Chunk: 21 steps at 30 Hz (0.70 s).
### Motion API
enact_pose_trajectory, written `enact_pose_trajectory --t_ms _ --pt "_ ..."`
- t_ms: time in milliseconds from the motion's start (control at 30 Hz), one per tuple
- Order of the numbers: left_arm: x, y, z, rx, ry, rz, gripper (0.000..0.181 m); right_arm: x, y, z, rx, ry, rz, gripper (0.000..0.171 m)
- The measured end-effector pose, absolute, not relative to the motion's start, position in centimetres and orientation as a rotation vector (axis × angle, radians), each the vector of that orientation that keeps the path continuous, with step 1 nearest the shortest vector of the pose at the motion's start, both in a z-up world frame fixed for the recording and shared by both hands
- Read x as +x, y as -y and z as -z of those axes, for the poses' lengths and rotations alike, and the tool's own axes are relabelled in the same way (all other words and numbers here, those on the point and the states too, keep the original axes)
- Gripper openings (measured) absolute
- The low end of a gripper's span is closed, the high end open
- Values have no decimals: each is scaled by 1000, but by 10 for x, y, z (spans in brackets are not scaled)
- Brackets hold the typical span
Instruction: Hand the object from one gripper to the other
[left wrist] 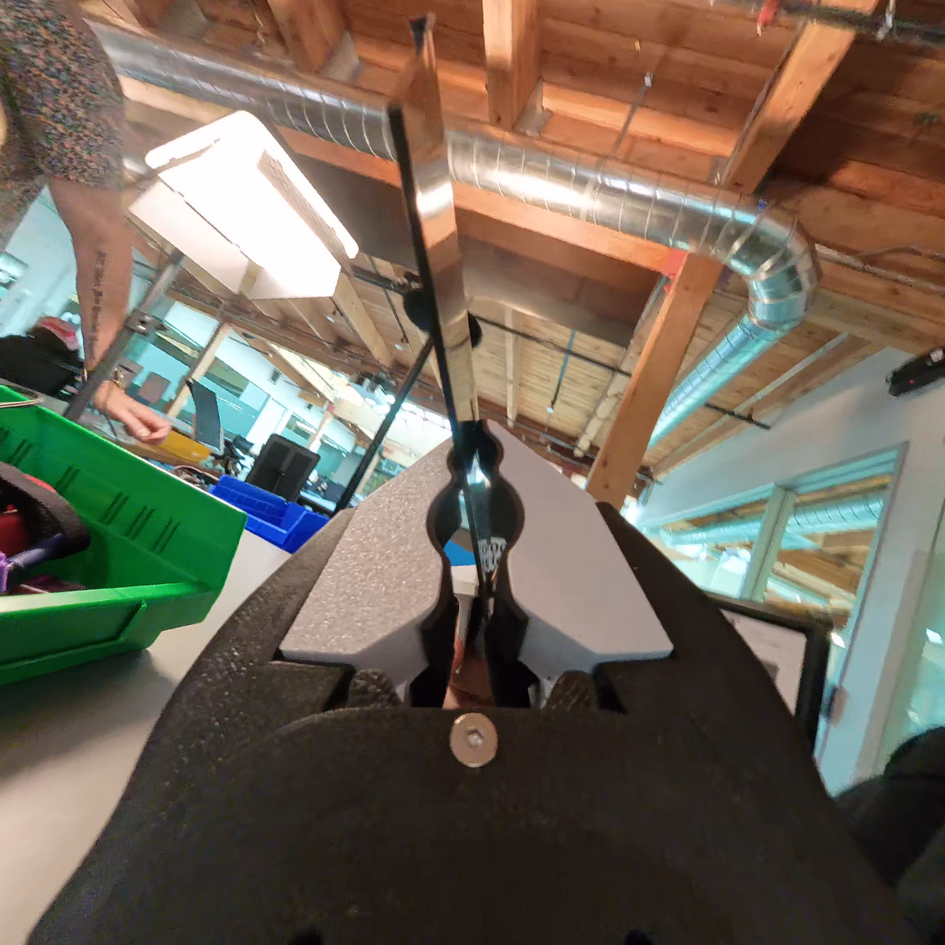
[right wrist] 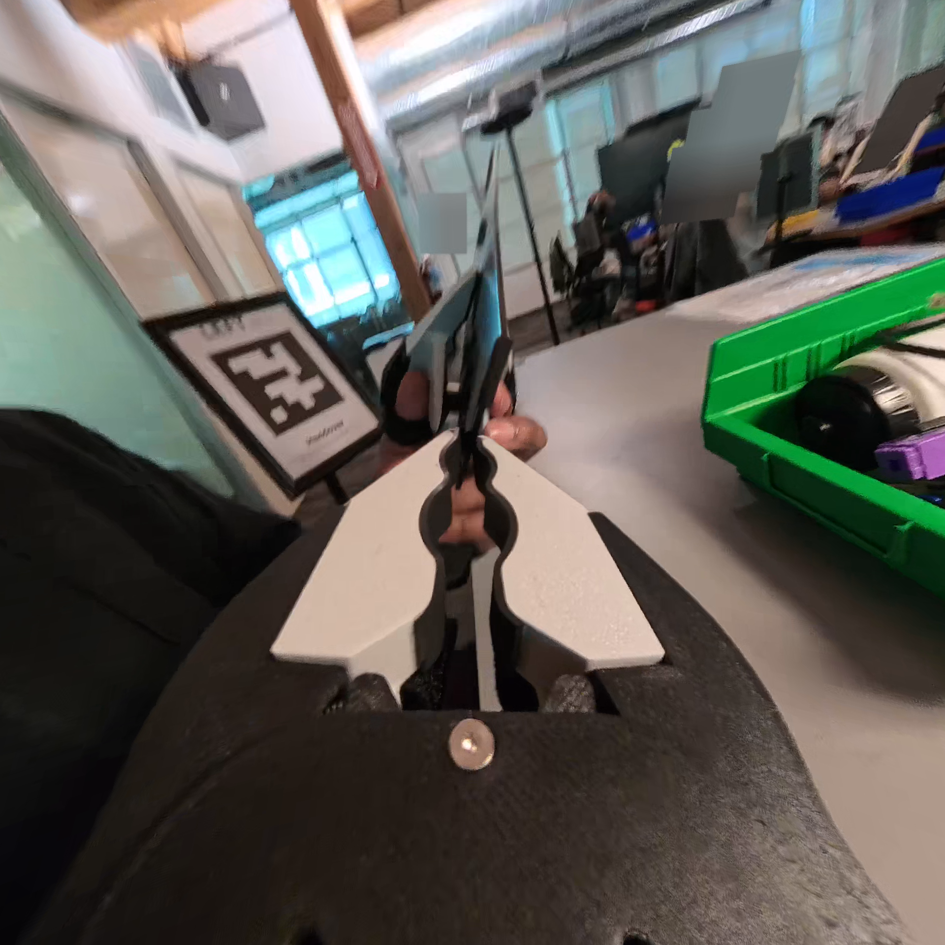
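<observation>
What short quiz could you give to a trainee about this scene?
1. True or false: the left gripper is open and empty.
2. Which colour is the bin on the table? A red, B green, C yellow.
3. Fill in: in the right wrist view, the gripper seen farther off is the ____ one.
Key: 1 false, it is shut on the plate; 2 B; 3 left.

Workshop/lab space, exposed timber beams (left wrist: 659,358), metal duct (left wrist: 613,189), green parts bin (right wrist: 797,409), fiducial marker board (right wrist: 276,378), glass partitions
</observation>
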<state>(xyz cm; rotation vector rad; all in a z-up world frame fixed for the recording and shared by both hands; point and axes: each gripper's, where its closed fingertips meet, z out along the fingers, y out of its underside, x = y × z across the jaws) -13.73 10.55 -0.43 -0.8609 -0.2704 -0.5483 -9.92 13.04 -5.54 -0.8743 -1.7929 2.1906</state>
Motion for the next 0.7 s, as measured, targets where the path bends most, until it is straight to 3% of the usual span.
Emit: enact_pose_trajectory --t_ms 133,167,233,367,467,533,633,700 --pt "-150 -104 12 -761 399 560 3 -110 -131 51 -958 1661 -2294 27" --pt "-149 -108 15 -767 405 562 3 -112 -127 55 -962 1683 -2276 26" --pt "-139 -118 19 -820 382 581 3 -113 -122 60 -943 1711 -2233 4" --pt "-138 -113 12 -825 344 582 11 -105 -124 58 -914 1770 -2222 3" --pt "-136 -108 8 -850 294 592 3 -101 -131 50 -889 1751 -2224 3" --pt "-140 -104 5 -803 323 556 3 -104 -139 38 -892 1614 -2272 7" --pt "-150 -94 6 -678 418 576 3 -105 -137 32 -906 1521 -2403 30" --pt "-150 -97 11 -665 449 577 3 -108 -125 40 -911 1561 -2394 31"
